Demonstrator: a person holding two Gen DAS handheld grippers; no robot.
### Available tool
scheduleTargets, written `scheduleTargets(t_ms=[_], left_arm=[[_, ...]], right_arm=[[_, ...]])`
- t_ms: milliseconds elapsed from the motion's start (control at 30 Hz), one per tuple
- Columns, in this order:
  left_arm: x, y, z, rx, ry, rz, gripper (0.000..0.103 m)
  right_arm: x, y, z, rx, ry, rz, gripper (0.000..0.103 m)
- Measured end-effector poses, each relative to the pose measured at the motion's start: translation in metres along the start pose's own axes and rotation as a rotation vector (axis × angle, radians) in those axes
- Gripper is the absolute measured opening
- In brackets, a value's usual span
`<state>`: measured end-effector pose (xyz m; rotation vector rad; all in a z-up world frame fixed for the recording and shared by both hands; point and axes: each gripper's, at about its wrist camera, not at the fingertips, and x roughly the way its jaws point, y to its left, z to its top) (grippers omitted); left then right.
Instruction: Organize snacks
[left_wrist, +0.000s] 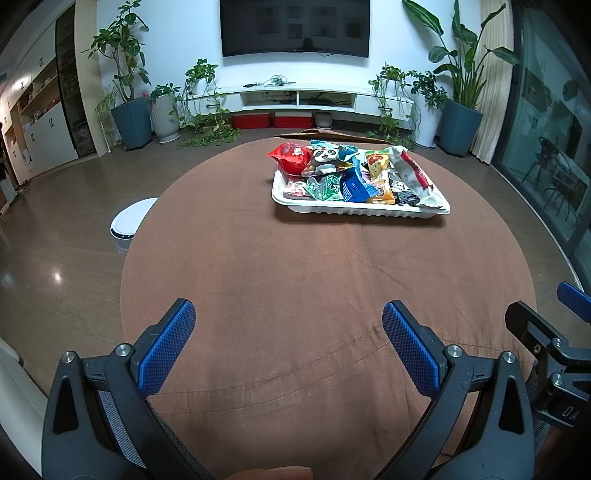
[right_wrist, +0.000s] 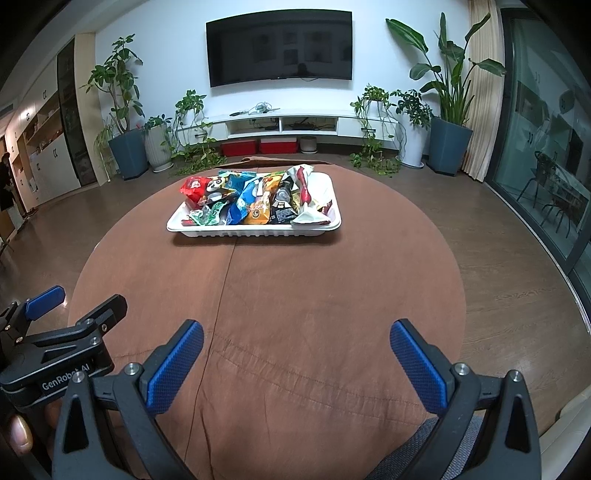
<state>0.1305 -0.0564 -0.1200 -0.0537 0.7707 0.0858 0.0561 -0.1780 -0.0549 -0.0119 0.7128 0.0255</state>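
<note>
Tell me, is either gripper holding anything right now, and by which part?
Nothing is held. The left gripper and right gripper are both open over the table, short of the snacks in the tray.

From my right wrist feed I read "GenRobot AI" in white letters on the black body of the left tongs (right_wrist: 75, 308), which sit at the lower left edge of that view. In my left wrist feed the right tongs (left_wrist: 543, 306) carry the letters "DA" on their dark housing (the rest is cut off by the frame edge). The print on the snack packets (left_wrist: 354, 177) is too small and blurred for me to read.
</note>
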Motion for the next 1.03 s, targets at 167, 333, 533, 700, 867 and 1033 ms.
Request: scheduleTargets(t_ms=[167,333,533,700,867,1033], left_arm=[[0.0,0.0,0.0,0.001,0.001,0.0,0.103],[0.001,0.001,-0.001,0.001,0.003,-0.002,0.103],[0.004,0.003,-0.004,0.0,0.008,0.002,0.103],[0.006,0.003,-0.006,0.002,0.016,0.007,0.103],[0.005,0.001,-0.005,0.01,0.002,0.027,0.103],[0.004,0.003,-0.005,0.003,-0.001,0.02,0.103]], right_arm=[[-0.001,0.0,0.0,0.0,0.001,0.0,0.103],[-0.002,0.0,-0.002,0.0,0.003,0.0,0.103],[-0.003,0.0,-0.004,-0.001,0.005,0.001,0.103],[-0.005,-0.001,-0.006,0.001,0.008,0.002,0.103],[-0.014,-0.003,-0.022,0.006,0.019,0.003,0.103],[-0.018,-0.004,-0.032,0.005,0.026,0.004,0.103]])
